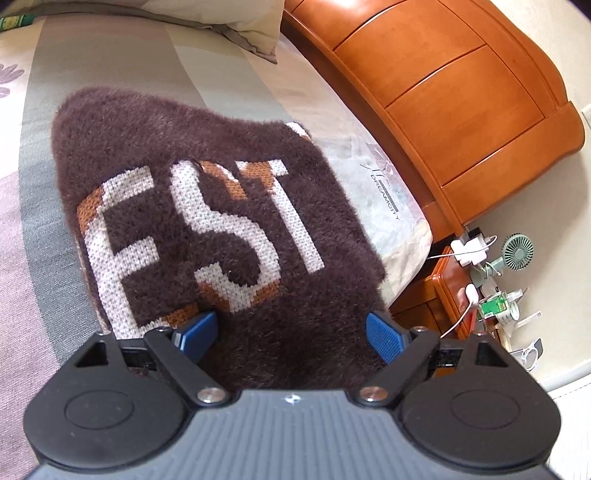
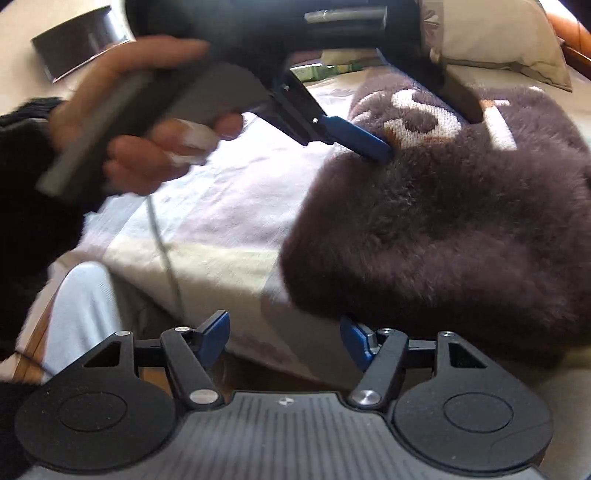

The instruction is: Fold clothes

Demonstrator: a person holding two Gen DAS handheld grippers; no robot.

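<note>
Sweater, dark brown and fluffy, lies folded on the bed, near the bed's side edge. Its long axis runs from the left gripper away toward the pillow at the head of the bed. The white knitted letters "EST" with orange patches face up, and their tops point toward the pillow. The far end of the sweater is rounded and narrower; the near end is wide.

The left gripper has its blue fingers wide apart. They rest on or just above the near part of the sweater and hold nothing. In the right wrist view a hand holds this gripper by its grey handle, and one blue finger touches the fur beside the letters.

The right gripper is also open, with nothing between its fingers. One finger sits partly under the sweater's near edge; whether it touches the fabric I cannot tell.

The bed has a sheet with grey, cream and pale purple stripes. Beyond the sweater, next to the bed, stands an orange wooden dresser. A small nightstand beside the bed carries a green fan, white chargers and cables. The floor is pale.
</note>
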